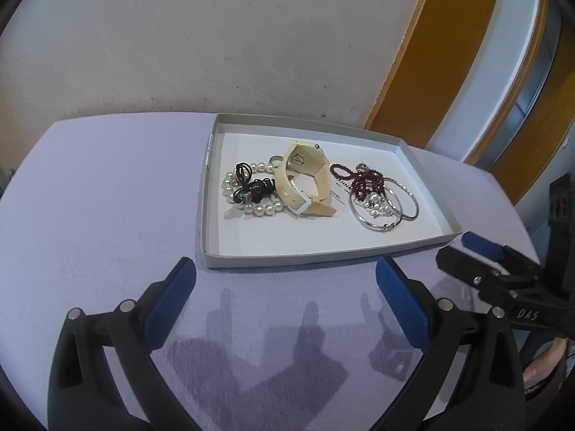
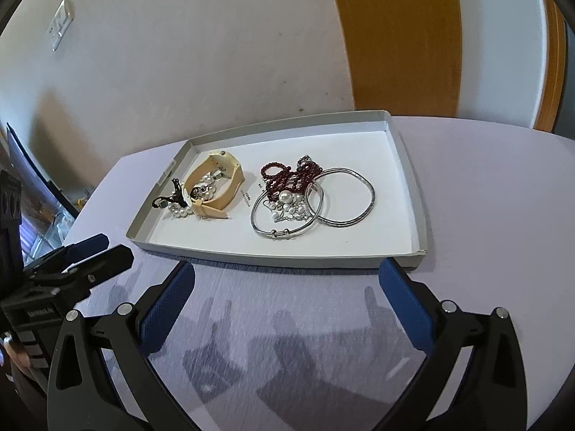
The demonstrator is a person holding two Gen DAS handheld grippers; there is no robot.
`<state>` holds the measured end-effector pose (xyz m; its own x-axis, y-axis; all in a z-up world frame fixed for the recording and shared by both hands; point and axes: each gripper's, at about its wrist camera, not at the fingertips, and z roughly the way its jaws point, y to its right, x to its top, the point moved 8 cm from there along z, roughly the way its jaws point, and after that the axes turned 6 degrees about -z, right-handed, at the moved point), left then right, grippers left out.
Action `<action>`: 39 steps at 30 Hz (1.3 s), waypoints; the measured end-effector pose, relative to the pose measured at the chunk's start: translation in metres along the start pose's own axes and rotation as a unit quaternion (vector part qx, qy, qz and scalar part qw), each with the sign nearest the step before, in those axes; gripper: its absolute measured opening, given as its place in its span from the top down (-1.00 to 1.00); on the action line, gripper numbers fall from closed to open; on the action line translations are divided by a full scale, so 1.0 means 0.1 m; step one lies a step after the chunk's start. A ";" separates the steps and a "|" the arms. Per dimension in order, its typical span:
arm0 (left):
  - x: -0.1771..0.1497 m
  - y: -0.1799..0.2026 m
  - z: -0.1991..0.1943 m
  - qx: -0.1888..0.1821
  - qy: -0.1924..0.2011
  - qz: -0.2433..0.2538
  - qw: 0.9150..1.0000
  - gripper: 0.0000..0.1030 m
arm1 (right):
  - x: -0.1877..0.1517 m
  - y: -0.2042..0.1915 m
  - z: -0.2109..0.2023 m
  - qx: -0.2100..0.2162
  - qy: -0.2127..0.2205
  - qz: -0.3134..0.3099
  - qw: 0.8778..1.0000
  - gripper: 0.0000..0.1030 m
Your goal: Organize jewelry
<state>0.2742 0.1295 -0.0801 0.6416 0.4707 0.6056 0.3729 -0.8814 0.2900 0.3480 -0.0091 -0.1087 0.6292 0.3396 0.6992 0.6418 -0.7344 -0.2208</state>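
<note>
Left wrist view
Tray: shallow grey card tray (image 1: 210, 194), white inside, on a pale lilac cloth-textured table (image 1: 107, 197).
Contents: pearl bracelet (image 1: 251, 194) with black cord (image 1: 251, 186) lying across it, at left; cream watch (image 1: 305, 179) on its side, middle; dark red bead string (image 1: 359, 179) and thin silver bangles (image 1: 388, 208), right.
Writing: print on tray floor, only "ANNA" legible; "DAS" on the other tool.
Left gripper (image 1: 285, 273): blue ribbed pads spread wide, nothing between them, short of the tray's near wall.
Right gripper (image 1: 463, 251): at right edge, empty as far as it shows.

Right wrist view
Tray: same tray (image 2: 413, 194), jewelry all inside.
Bangles: two smooth silver hoops (image 2: 345, 197) overlapping; pearls and chain within the left one.
Watch: cream strap looped (image 2: 215, 186).
Right gripper (image 2: 287, 273): jaws fully apart, holding nothing.
Left gripper (image 2: 104, 251): seen side-on at left; spread not readable here.
</note>
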 end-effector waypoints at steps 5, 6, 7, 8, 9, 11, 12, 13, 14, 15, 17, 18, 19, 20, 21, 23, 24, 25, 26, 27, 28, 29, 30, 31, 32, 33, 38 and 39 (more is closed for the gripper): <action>-0.01 -0.01 0.01 -0.002 -0.002 -0.005 1.000 -0.95 | -0.01 0.00 0.00 0.002 0.001 -0.002 1.000 -0.97; -0.01 0.00 0.01 -0.002 -0.002 -0.004 1.000 -0.95 | -0.01 0.00 0.00 0.001 0.000 -0.002 1.000 -0.97; -0.01 0.00 0.01 -0.002 -0.003 -0.002 1.000 -0.95 | -0.01 0.00 0.00 0.001 0.000 -0.001 1.000 -0.97; -0.01 0.01 0.02 0.001 -0.003 0.000 1.000 -0.95 | -0.01 0.01 0.01 0.001 0.000 0.000 1.000 -0.97; -0.01 0.02 0.02 0.002 -0.003 0.001 1.000 -0.95 | 0.00 0.01 0.00 0.000 0.001 0.001 1.000 -0.97; -0.01 0.02 0.03 0.006 -0.003 0.002 1.000 -0.95 | 0.00 0.01 0.00 0.001 0.002 0.001 1.000 -0.97; -0.01 0.01 0.02 0.006 -0.002 0.002 1.000 -0.95 | 0.00 0.01 0.00 0.001 0.003 0.001 1.000 -0.97; -0.01 0.01 0.02 0.007 -0.003 0.001 1.000 -0.95 | 0.01 0.01 0.00 0.001 0.004 0.001 1.000 -0.97; -0.01 0.01 0.02 0.006 -0.003 0.001 1.000 -0.95 | 0.01 0.01 -0.01 0.001 0.004 0.001 1.000 -0.97; 0.00 0.01 0.02 0.006 -0.003 0.002 1.000 -0.95 | 0.01 0.01 0.00 0.002 0.003 0.001 1.000 -0.97; 0.00 0.01 0.02 0.005 -0.002 0.003 1.000 -0.94 | 0.01 0.01 -0.01 0.000 0.003 0.001 1.000 -0.97; 0.00 0.02 0.02 0.005 -0.001 0.004 1.000 -0.95 | 0.01 0.02 0.00 0.001 0.003 0.001 1.000 -0.97; 0.00 0.02 0.02 0.006 -0.001 0.005 1.000 -0.95 | 0.01 0.02 -0.01 0.000 0.004 0.000 1.000 -0.97; 0.00 0.02 0.02 0.007 -0.001 0.005 1.000 -0.95 | 0.01 0.02 0.00 0.000 0.004 0.000 1.000 -0.97; 0.00 0.03 0.02 0.008 -0.002 0.006 1.000 -0.95 | 0.01 0.02 0.00 -0.002 0.004 0.000 1.000 -0.97; 0.00 0.03 0.03 0.010 -0.003 0.008 1.000 -0.95 | 0.00 0.03 0.00 -0.004 0.003 0.000 1.000 -0.97; 0.00 0.03 0.03 0.010 -0.003 0.008 1.000 -0.95 | 0.00 0.04 0.01 -0.004 0.003 0.001 1.000 -0.97; 0.01 0.03 0.03 0.010 -0.003 0.008 1.000 -0.95 | 0.00 0.04 0.01 -0.003 0.003 0.000 1.000 -0.97; 0.01 0.03 0.03 0.010 -0.002 0.008 1.000 -0.95 | 0.00 0.04 0.01 -0.003 0.003 0.000 1.000 -0.97; 0.01 0.03 0.03 0.009 -0.002 0.007 1.000 -0.95 | 0.00 0.04 0.01 -0.003 0.004 0.000 1.000 -0.97; 0.01 0.03 0.03 0.009 -0.002 0.008 1.000 -0.95 | 0.00 0.04 0.01 -0.003 0.003 -0.001 1.000 -0.97; 0.01 0.03 0.03 0.009 -0.001 0.008 1.000 -0.95 | 0.00 0.04 0.01 -0.004 0.004 0.000 1.000 -0.97; 0.01 0.03 0.03 0.009 -0.001 0.008 1.000 -0.95 | 0.00 0.04 0.01 -0.003 0.003 -0.001 1.000 -0.97; 0.01 0.03 0.03 0.010 -0.001 0.008 1.000 -0.95 | 0.00 0.04 0.01 -0.003 0.003 0.000 1.000 -0.97; 0.01 0.03 0.03 0.010 -0.001 0.008 1.000 -0.95 | 0.00 0.04 0.01 -0.003 0.003 -0.001 1.000 -0.97; 0.01 0.03 0.04 0.009 -0.002 0.009 1.000 -0.95 | -0.01 0.05 0.01 -0.003 0.003 -0.001 1.000 -0.97; 0.01 0.03 0.05 0.009 -0.002 0.010 1.000 -0.95 | -0.01 0.05 0.02 -0.002 0.002 -0.001 1.000 -0.97; 0.00 0.04 0.05 0.008 -0.002 0.010 1.000 -0.95 | -0.01 0.05 0.02 -0.002 0.002 -0.001 1.000 -0.97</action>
<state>0.2789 0.1268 -0.0822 0.6518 0.4534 0.6079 0.3713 -0.8898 0.2655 0.3511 -0.0119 -0.1114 0.6257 0.3383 0.7029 0.6413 -0.7361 -0.2166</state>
